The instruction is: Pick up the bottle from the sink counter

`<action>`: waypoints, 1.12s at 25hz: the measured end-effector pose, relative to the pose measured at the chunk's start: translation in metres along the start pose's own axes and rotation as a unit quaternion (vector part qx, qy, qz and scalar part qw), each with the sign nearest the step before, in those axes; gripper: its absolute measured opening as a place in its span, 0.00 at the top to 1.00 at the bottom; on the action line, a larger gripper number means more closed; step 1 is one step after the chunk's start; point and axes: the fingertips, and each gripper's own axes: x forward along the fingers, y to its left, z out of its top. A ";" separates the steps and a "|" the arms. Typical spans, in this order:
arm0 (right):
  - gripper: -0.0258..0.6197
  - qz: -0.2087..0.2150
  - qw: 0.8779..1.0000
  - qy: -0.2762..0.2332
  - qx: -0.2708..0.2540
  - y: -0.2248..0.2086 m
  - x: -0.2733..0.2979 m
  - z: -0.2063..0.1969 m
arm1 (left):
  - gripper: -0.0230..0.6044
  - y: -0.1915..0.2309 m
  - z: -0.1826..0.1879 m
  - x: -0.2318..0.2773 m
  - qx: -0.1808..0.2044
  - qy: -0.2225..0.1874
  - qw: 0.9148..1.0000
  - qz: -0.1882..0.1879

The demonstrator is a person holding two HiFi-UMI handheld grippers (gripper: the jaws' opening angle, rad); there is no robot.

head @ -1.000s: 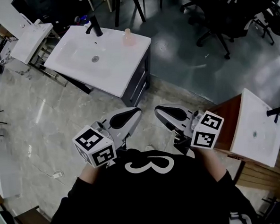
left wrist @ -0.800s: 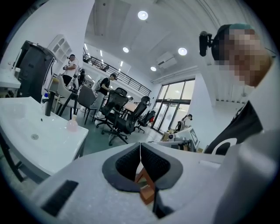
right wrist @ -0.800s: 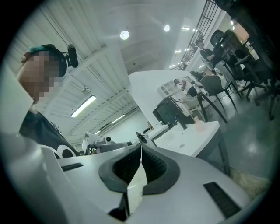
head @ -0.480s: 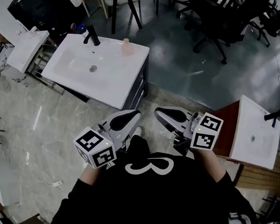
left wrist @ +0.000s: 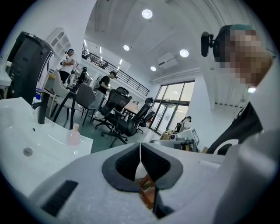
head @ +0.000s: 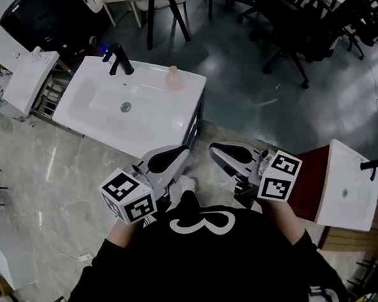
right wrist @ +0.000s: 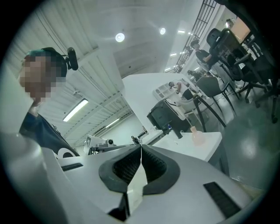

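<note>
A small pale pink bottle [head: 173,78] stands upright near the far right corner of the white sink counter [head: 155,120]. It shows again as the bottle [left wrist: 73,134] in the left gripper view and as the bottle [right wrist: 197,136] in the right gripper view. My left gripper [head: 184,150] is shut and empty, held close to my body just short of the counter's near edge. Beside it, my right gripper [head: 213,147] is shut with nothing in it, its tips [right wrist: 141,145] touching. Both point toward the counter.
A black faucet [head: 119,59] stands at the counter's back, with a drain [head: 125,107] in the basin. A second white sink unit [head: 349,185] on a brown cabinet is at my right. Office chairs [head: 296,19] and stool legs stand beyond. Another white unit [head: 21,77] is at far left.
The sink counter and bottle have come nearer and lower in the head view as I walked toward them. Both grippers stay shut, side by side in front of me.
</note>
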 end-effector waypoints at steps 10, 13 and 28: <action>0.94 -0.030 0.999 0.000 0.019 -0.043 0.043 0.012 | 0.93 0.059 0.018 0.020 0.010 0.017 0.999 -0.025; 0.94 -0.041 0.999 -0.001 0.024 -0.057 0.052 0.015 | 0.93 0.078 0.026 0.024 0.014 0.005 1.000 -0.023; 0.94 -0.070 0.997 -0.017 0.025 -0.102 0.092 0.038 | 0.84 0.149 0.043 0.055 0.054 0.039 0.997 -0.031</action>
